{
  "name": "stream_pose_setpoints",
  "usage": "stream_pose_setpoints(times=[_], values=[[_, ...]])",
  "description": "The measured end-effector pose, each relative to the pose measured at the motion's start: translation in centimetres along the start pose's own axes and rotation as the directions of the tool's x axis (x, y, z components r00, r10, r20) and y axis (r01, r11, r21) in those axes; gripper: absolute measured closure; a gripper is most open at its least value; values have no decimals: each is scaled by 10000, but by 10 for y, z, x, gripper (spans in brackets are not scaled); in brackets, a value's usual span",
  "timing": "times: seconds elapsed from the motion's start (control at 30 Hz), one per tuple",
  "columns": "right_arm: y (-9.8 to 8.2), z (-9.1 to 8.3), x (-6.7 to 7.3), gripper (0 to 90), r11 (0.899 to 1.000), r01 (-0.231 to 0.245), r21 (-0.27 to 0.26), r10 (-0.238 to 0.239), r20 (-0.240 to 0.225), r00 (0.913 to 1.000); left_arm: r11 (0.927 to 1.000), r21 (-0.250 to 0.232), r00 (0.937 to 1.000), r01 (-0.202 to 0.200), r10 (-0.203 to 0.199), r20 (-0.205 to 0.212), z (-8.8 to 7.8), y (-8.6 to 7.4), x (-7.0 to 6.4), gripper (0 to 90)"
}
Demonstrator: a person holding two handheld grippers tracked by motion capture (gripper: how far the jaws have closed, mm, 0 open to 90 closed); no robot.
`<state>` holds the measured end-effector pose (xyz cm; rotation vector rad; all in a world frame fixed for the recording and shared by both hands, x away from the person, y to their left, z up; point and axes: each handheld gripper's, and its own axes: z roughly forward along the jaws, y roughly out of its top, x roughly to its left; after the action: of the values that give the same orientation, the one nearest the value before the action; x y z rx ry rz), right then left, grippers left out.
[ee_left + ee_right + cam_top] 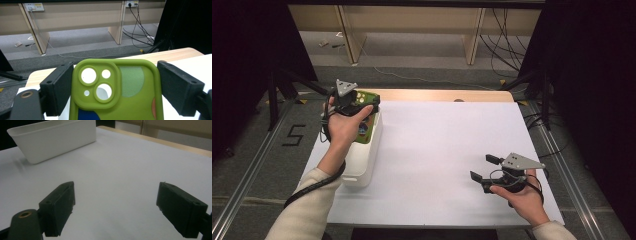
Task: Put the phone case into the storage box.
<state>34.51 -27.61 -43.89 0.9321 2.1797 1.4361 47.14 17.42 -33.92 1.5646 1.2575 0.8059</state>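
An olive-green phone case (367, 96) with round camera cut-outs stands upright between the jaws of my left gripper (362, 100), just over the far end of the white bin (362, 165). In the left gripper view both pads press the case (130, 80) at its side edges, so the left gripper (115, 87) is shut on it. My right gripper (484, 167) hovers low over the white table sheet (437, 150) at the front right. Its jaws stand wide apart, and in the right gripper view nothing lies between them (116, 205).
The long white bin (55, 137) stands along the table's left edge. The bare wooden table edge (437, 95) runs along the far side. Beyond it are desk legs and cables on the floor (135, 32).
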Motion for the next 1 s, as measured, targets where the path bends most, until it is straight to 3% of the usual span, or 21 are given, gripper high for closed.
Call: stream_pose_setpoints(times=[1.0], values=[[0,0,0,165,10000,20,4,-20,17,10000,10000,4,9999,78,-78,-113,14,5,7,167]])
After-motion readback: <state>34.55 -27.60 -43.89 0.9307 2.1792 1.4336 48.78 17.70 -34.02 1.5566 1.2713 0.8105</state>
